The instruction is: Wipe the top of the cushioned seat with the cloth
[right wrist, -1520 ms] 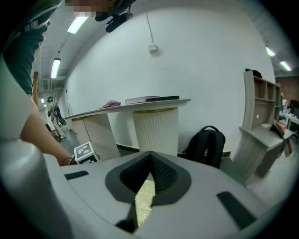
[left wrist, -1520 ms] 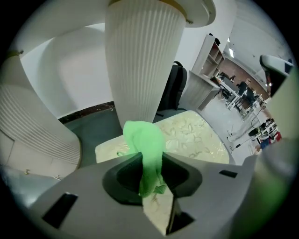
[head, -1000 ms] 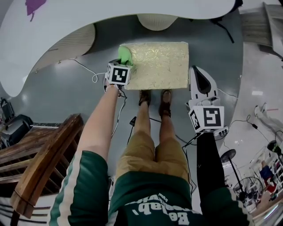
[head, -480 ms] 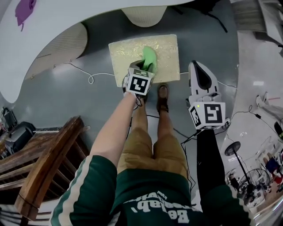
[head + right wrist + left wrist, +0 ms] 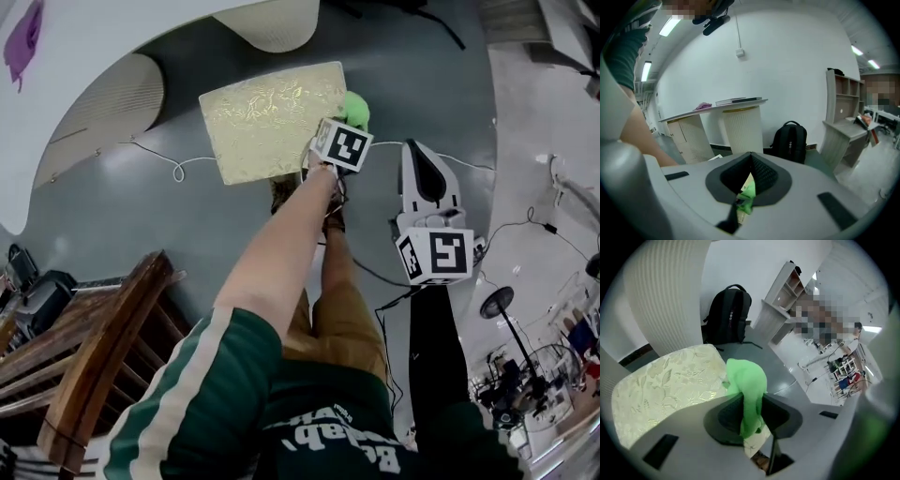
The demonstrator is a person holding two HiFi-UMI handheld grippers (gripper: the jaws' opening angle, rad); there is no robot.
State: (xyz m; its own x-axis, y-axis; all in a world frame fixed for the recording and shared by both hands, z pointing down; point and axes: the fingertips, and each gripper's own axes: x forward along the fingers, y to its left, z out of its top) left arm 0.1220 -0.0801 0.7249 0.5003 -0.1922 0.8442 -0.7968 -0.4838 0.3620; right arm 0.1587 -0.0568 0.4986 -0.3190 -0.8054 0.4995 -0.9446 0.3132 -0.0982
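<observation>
Looking steeply down past a green sleeve [image 5: 202, 394], the head view shows two hand-held grippers, one cloth and one cushioned seat. Nearest, the right gripper [image 5: 423, 155] is out to the right above the grey floor [image 5: 141, 216], apart from the seat. Its own view shows its jaws pressed together with nothing between them. Further on, the left gripper [image 5: 351, 120] reaches across in front of the person. Its jaws are clamped on the single bright green cloth [image 5: 746, 380], which bunches up above them. The cloth sits at the right edge of the cushioned seat [image 5: 272, 122], a pale gold rectangle with a leaf pattern. Most of the cloth is past that edge. Beyond the seat stand two ribbed white bases [image 5: 103, 112] under a white counter. One black backpack [image 5: 727, 315] rests on the floor behind.
</observation>
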